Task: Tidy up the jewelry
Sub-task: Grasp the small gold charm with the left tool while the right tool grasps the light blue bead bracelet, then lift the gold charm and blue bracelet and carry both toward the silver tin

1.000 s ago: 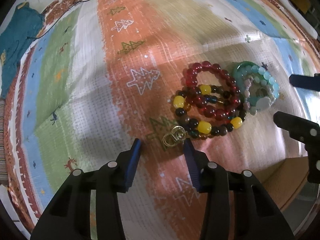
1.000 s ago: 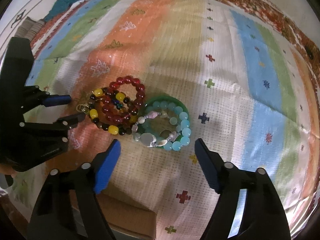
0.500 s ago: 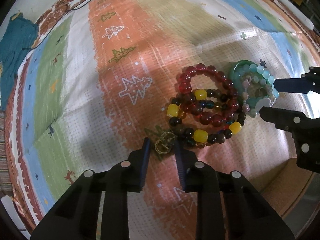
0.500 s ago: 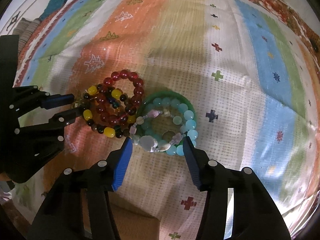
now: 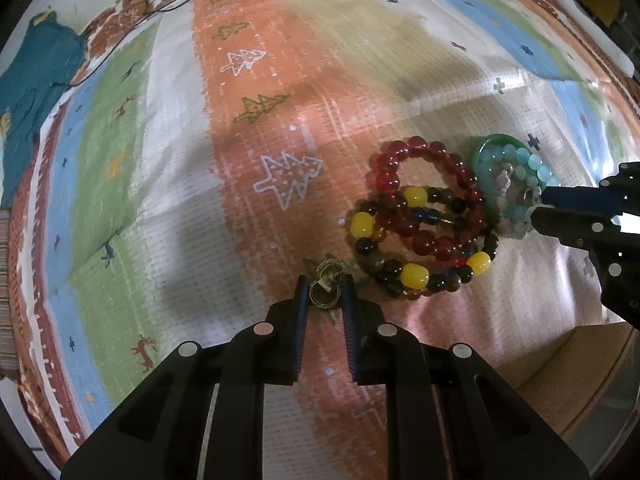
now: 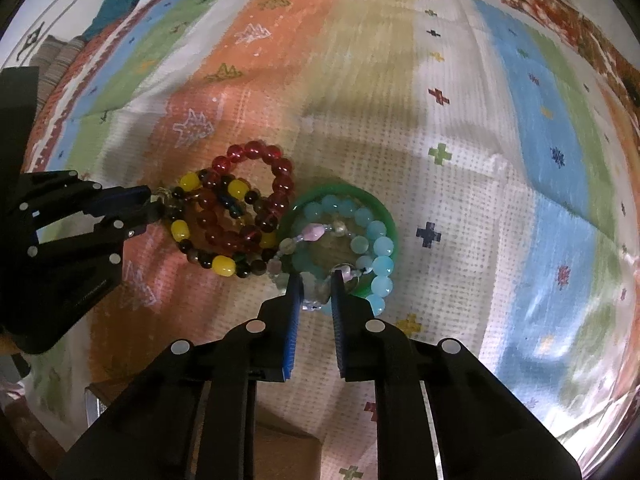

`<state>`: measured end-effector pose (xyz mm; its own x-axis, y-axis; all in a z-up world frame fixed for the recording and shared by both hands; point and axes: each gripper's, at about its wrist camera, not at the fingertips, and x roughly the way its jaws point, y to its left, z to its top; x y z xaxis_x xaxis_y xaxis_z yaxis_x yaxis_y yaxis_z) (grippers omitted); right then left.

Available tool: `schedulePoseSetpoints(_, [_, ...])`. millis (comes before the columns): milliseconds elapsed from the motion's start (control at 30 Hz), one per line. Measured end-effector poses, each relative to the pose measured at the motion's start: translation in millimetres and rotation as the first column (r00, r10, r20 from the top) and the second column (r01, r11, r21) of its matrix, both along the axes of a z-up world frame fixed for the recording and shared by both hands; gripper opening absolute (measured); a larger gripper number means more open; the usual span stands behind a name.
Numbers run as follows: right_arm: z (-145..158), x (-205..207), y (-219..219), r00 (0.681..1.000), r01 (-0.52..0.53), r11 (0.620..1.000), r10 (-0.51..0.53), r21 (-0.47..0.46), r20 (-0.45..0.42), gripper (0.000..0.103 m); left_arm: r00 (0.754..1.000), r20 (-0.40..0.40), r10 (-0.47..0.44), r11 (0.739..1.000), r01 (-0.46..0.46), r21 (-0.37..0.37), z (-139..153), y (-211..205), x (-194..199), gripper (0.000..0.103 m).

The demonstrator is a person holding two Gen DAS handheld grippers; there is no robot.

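A pile of jewelry lies on a striped cloth. My left gripper (image 5: pixel 325 282) is shut on small gold rings (image 5: pixel 328 284) at the pile's left edge. Beside them lie a red bead bracelet (image 5: pixel 424 196) and a dark bracelet with yellow beads (image 5: pixel 412 276). My right gripper (image 6: pixel 315 282) is shut on a pale mixed-bead bracelet (image 6: pixel 310 292) that lies inside a green bangle (image 6: pixel 356 196) with an aqua bead bracelet (image 6: pixel 380 248). The red bracelet (image 6: pixel 256 184) and the yellow-beaded one (image 6: pixel 224 266) also show in the right wrist view.
The colourful striped cloth (image 5: pixel 280 80) covers the table. A brown cardboard box (image 5: pixel 580 376) sits at the near edge, also seen in the right wrist view (image 6: pixel 288 448). A thin black cable (image 5: pixel 132 36) runs across the far left.
Both grippers moved forward to the pile and closed: the left onto the gold rings, the right onto the pale bead bracelet.
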<state>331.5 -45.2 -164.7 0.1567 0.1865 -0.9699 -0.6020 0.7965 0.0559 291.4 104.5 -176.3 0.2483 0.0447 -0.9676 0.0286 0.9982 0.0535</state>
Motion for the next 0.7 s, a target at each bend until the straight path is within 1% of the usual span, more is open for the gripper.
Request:
schedulePoseSetpoints(300, [7.7,-6.0,-3.9,0.999,-0.001,1.000,0.001,-0.003,0.036,0.015,1.000,0.012,0.005,1.000,-0.005,0.018,4.2,5.0,0.2,0.016])
schedulePoseSetpoints(533, [19.8,-11.5,-8.3,0.998,-0.004,1.000,0.004,0.010,0.064,0.015,1.000,0.011,0.005,0.999,-0.006,0.034,6.9,-0.7,-13.0,0.016])
schedulePoseSetpoints(700, [30.3,-15.9,-14.3,0.996,0.005,1.000,-0.007,0.024,0.091,0.015,1.000,0.026,0.018,0.999,-0.019,0.033,16.0,-1.3,-19.5,0.016])
